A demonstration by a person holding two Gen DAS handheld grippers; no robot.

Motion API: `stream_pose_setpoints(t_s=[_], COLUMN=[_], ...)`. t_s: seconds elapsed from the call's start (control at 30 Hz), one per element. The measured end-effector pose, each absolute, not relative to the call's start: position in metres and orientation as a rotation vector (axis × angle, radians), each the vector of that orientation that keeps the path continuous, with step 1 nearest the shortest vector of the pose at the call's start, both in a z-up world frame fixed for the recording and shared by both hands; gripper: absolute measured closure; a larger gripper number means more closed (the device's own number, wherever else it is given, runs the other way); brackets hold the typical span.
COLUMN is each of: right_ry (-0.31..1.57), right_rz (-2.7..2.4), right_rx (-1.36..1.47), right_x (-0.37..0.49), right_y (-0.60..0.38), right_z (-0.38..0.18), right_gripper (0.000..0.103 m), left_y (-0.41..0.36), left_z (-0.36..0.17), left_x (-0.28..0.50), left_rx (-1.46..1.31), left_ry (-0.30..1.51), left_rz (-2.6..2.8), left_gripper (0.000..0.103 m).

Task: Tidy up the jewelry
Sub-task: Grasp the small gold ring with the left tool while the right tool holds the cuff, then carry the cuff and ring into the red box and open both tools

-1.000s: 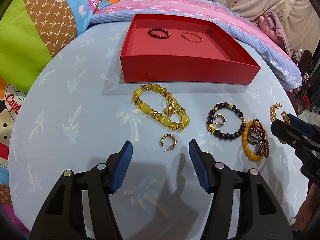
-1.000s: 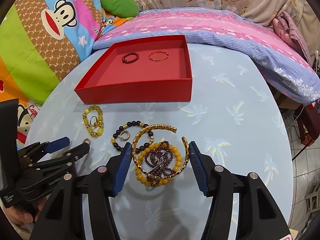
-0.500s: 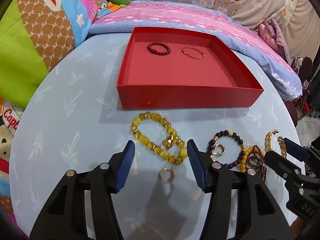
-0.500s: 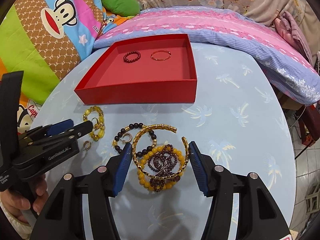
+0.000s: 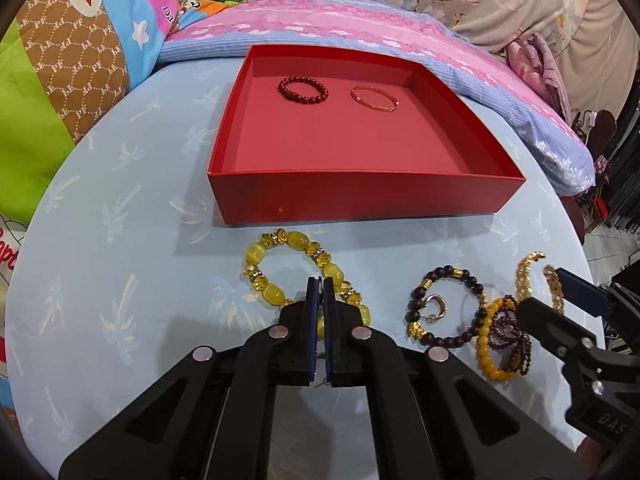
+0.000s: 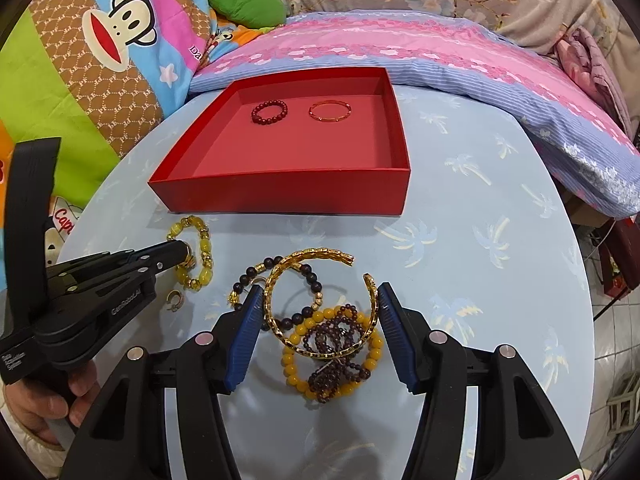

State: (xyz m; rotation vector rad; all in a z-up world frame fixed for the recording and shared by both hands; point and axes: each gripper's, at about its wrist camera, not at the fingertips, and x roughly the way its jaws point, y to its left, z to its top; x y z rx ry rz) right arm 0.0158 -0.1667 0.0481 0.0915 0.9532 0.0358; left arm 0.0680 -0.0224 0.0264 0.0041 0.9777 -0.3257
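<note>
My left gripper (image 5: 320, 280) is shut at the near side of the yellow bead bracelet (image 5: 272, 276). In the right wrist view its tip (image 6: 180, 248) pinches a small gold hoop earring (image 6: 188, 258) lying on that bracelet. My right gripper (image 6: 320, 287) holds the open gold bangle (image 6: 312, 256), with both pads against its sides. Under the bangle lie an amber bead bracelet (image 6: 296, 376) and a dark garnet strand (image 6: 332, 336). The red box (image 5: 360, 196) holds a dark red bead bracelet (image 5: 303, 90) and a thin orange bangle (image 5: 374, 99).
A black bead bracelet (image 5: 439, 270) with a gold earring (image 5: 435, 305) inside it lies between the grippers. Another gold hoop (image 6: 176, 300) sits on the blue tablecloth (image 6: 480, 240) below the left gripper. A hand (image 6: 36, 412) grips the left tool. Pillows and a quilt (image 6: 400, 48) ring the table.
My left gripper moved forward over the loose hoop to the yellow bracelet and closed its jaws there. The right gripper kept its hold around the gold bangle.
</note>
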Motion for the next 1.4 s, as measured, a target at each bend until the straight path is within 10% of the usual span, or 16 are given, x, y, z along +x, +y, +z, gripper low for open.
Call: stream_pose_setpoints(t_s=[0.53,1.23,1.4], right_ry=[0.849,0.977,0.967], right_rz=[0.032,0.023,0.011], right_rx=[0.064,0.064,0.056], right_x=[0.113,0.222,0.221], right_y=[-0.169,-0.158,-0.156], right_z=[0.085,0.026,0.028], right_gripper=[0.048,0.047,0.041], left_y=[-0.034,-0.045,-0.041], left_z=[0.098,0.035,0.035], left_x=[0.154,0.250,0.249], left_rx=[-0.098,-0.080,-0.111], left_ry=[0.868,0.965,0.957], left_rz=[-0.433,-0.348,-0.346], left_gripper=[0.101,0.100,0.083])
